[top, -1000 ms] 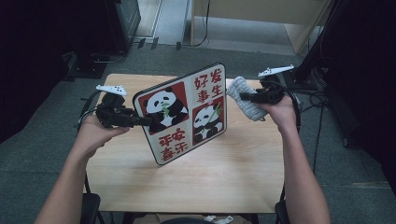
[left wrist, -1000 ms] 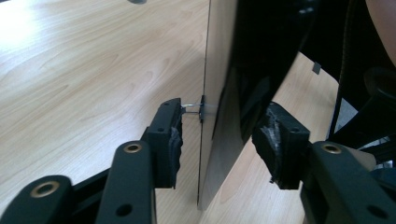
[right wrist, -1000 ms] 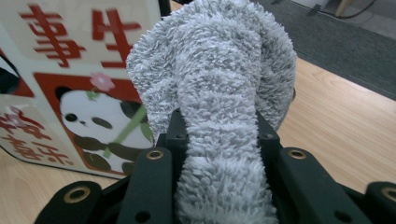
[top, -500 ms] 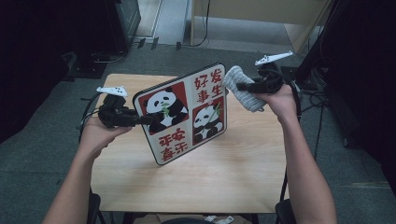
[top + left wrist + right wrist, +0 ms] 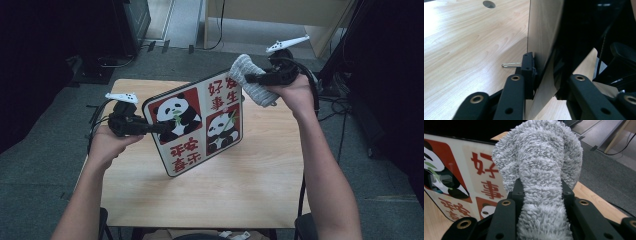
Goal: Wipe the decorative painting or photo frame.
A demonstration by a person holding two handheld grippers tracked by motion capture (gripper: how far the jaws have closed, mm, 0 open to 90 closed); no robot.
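The panda board stands tilted above the wooden table, its printed face turned toward the high camera. The left gripper is clamped on the board's left edge, beside the upper-left panda picture. The board's lower corner sits close to the tabletop; contact there cannot be confirmed from the high view.

The right gripper is raised near the board's upper right corner, its jaws pinched on a grey fluffy cloth. The cloth hangs down from the jaws and overlaps the board's top right edge in the high view. Whether cloth and board actually touch cannot be told.

The left gripper view adds the board edge-on: a plain wood-toned back on the left and a dark glossy side on the right. The gripper's two black jaws close on that thin panel from both sides, with one pad flat against the back. A small metal wire piece projects from the back just beside that pad. A round hole in the tabletop shows at the far end.

The right gripper view adds the cloth's texture: a thick terry pile, bunched and squeezed between the jaws, rising well above them. Behind it lies the board's face, with red characters on a pale ground and part of a panda picture.
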